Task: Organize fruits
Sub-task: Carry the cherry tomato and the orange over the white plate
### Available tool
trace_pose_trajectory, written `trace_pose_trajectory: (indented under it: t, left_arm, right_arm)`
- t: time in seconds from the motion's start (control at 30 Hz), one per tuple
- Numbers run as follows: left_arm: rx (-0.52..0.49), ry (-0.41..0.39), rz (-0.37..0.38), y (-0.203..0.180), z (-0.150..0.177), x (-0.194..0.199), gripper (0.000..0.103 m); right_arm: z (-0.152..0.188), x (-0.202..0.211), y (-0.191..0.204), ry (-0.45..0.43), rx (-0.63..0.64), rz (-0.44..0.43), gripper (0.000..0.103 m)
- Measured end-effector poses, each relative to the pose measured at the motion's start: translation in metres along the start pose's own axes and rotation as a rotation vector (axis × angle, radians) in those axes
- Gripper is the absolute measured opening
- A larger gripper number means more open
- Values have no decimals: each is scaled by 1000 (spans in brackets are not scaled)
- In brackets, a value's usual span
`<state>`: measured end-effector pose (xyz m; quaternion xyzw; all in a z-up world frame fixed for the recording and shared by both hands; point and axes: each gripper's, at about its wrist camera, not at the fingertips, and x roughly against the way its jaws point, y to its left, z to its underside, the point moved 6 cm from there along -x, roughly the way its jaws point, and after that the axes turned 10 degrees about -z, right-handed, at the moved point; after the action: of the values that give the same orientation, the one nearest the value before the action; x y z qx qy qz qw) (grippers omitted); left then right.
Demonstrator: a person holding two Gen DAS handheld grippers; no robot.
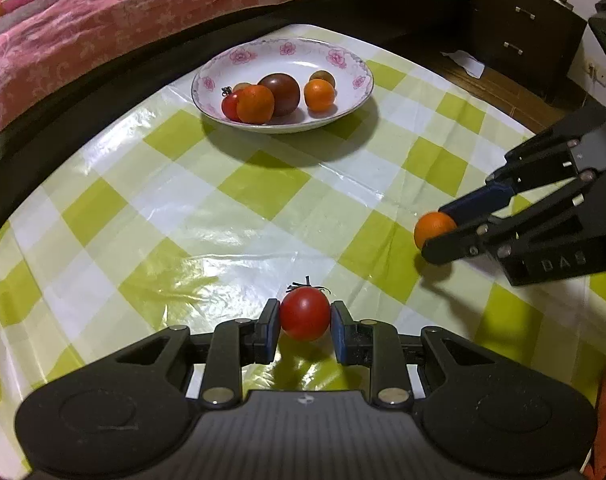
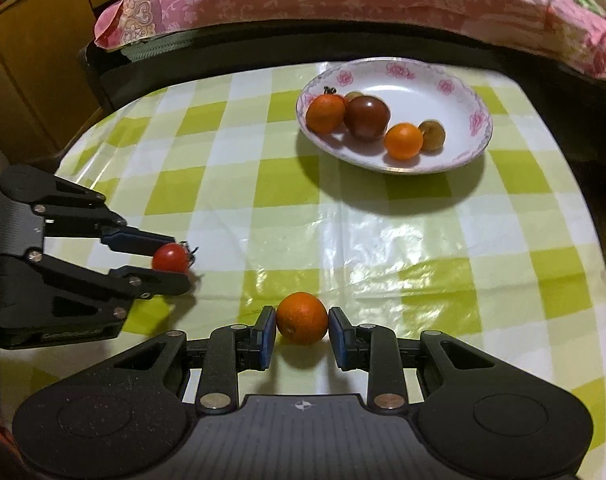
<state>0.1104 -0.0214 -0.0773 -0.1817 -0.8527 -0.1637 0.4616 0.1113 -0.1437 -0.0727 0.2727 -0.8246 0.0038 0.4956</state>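
Note:
My left gripper (image 1: 305,318) is shut on a red tomato (image 1: 305,314) with a green stem, just above the checked tablecloth; it also shows in the right wrist view (image 2: 170,258). My right gripper (image 2: 302,322) is shut on a small orange (image 2: 302,318), which shows at the right in the left wrist view (image 1: 434,229). A white floral plate (image 1: 343,60) stands at the far side of the table and holds two oranges, a dark tomato (image 1: 281,94), a red tomato and small brownish fruits. The plate also shows in the right wrist view (image 2: 455,100).
The table has a green and white checked plastic cloth (image 1: 223,216). A bed with a pink quilt (image 1: 103,20) runs along the far edge. A dark drawer cabinet (image 1: 523,36) stands at the far right, a wooden cabinet (image 2: 35,60) at the left.

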Motion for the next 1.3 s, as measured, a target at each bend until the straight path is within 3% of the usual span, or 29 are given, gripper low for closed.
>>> trace_pose_trajectory:
  t: [0.4,0.73,0.97,1.3]
  left_arm:
    - [9,-3,17,-2,-2,5,35]
    - [46,-77,-7,9,-52,5,35]
    - [50,-132,-45,15,-94,2,35]
    - [17,-187,-95,23,-143,-9,35]
  right_arm:
    - [4,-3,14,14,-22,-35,25]
    - [-25,3,2,-53,-31,-14,25]
    - [-63,18,-12,-150,-22,13,25]
    - [-101,24,-40,-221,-51,71,26]
